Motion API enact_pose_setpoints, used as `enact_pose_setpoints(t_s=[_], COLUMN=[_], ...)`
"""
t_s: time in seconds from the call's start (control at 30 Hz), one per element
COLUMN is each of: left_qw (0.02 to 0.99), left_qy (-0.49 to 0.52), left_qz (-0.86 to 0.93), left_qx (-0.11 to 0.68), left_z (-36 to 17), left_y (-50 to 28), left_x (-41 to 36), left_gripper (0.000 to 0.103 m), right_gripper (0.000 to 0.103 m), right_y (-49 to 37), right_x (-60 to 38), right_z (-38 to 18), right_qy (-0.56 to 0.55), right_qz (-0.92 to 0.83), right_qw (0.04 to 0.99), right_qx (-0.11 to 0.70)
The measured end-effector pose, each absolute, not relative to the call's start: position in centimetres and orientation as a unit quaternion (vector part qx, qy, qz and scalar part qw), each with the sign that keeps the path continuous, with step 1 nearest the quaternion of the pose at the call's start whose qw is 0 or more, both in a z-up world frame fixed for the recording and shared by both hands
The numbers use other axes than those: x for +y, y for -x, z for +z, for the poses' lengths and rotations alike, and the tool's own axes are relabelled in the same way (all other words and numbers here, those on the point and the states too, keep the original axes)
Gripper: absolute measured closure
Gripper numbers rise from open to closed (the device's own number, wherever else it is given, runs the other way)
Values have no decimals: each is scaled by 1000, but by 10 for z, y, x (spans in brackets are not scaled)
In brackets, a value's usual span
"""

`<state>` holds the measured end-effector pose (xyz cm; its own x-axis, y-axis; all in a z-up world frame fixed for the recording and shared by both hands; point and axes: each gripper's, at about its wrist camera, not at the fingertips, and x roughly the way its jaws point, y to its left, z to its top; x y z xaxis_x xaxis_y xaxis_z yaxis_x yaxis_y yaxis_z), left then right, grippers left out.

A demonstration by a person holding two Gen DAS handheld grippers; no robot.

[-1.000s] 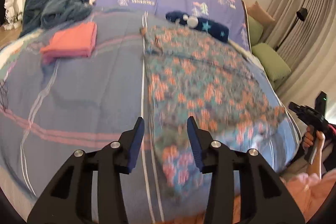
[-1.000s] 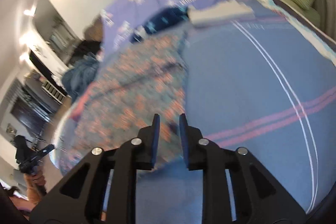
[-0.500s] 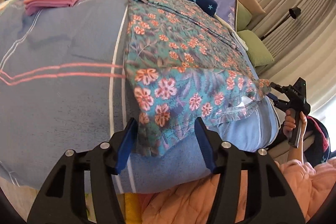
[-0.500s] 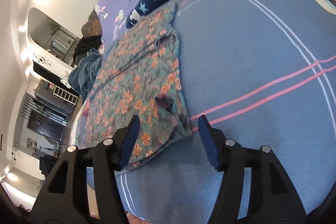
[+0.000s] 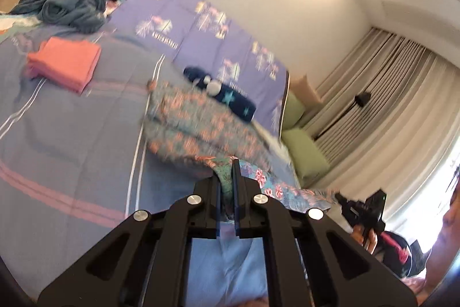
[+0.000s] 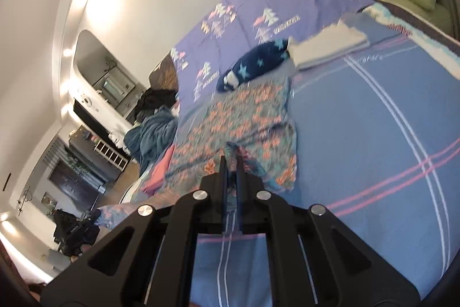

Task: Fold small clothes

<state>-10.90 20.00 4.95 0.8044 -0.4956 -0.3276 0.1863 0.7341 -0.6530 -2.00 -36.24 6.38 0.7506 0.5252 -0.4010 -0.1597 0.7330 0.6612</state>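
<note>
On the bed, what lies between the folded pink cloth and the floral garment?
Only bare blue striped bedspread; the left wrist view shows nothing lying between the folded pink cloth and the floral garment.

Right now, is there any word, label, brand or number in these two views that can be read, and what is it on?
None can be read.
Purple bedcover: short printed lines under its tree motifs, in both views, too blurred to read.
Floral garment, folded pink cloth, navy star-patterned item, left gripper, right gripper: no text visible.
</note>
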Motion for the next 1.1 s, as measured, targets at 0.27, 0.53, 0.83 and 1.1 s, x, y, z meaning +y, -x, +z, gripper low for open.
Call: enact_pose_setpoints(t_s=[0.27, 0.53, 0.83, 1.1], left_qw=[910, 927, 932, 914], left_qy=[284, 247, 224, 185], left_qz=[-208, -173, -126, -55], left_qx=[221, 223, 255, 357], left_z=[85, 109, 102, 20], left_y=[51, -22, -139, -252], left_x=[186, 183, 176, 178], left_gripper=[97, 97, 97, 91], right_gripper=[98, 98, 98, 78], right_y=[-25, -98, -216, -322], right_x=[-353, -338, -320, -304], right_z=[93, 109, 89, -1], right_qy=[-282, -257, -224, -214], right_qz=[185, 162, 123, 95], right_qw=[902, 916, 921, 882], right_qx=[270, 261, 294, 409])
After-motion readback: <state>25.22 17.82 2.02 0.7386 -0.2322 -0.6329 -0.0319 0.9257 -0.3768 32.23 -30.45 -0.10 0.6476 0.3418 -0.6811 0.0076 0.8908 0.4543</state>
